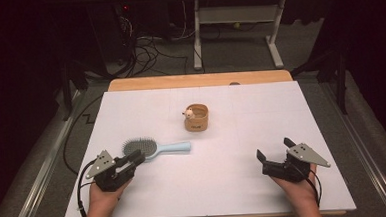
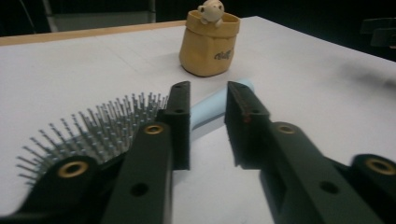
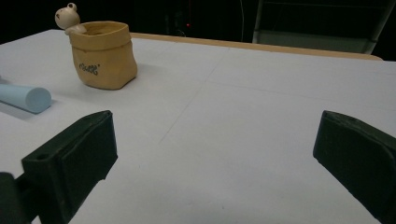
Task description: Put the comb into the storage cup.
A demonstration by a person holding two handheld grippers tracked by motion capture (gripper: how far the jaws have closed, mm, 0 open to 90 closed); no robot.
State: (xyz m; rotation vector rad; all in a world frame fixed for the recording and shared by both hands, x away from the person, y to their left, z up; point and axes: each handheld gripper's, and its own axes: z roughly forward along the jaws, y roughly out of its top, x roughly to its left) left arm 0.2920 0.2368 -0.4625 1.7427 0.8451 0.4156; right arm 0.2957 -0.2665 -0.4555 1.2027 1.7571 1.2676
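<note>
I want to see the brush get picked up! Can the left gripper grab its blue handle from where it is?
Probably yes. The left gripper sits right at the hairbrush, its jaws either side of the blue handle near the bristles. Nothing lies between them. Whether the pads already press on it, I can't tell.

Hairbrush [image 1: 153, 148]: lies on the bench [image 1: 245, 186], left of centre, handle pointing right.
Pot [image 1: 197, 117]: stands behind the handle's end.
Left tongs [image 1: 136, 160]: at the brush head.
Right tongs [image 1: 273, 152]: far right, well apart.

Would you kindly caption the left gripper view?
Left tool narrowed around a blue hairbrush handle, tan pot beyond.
</note>
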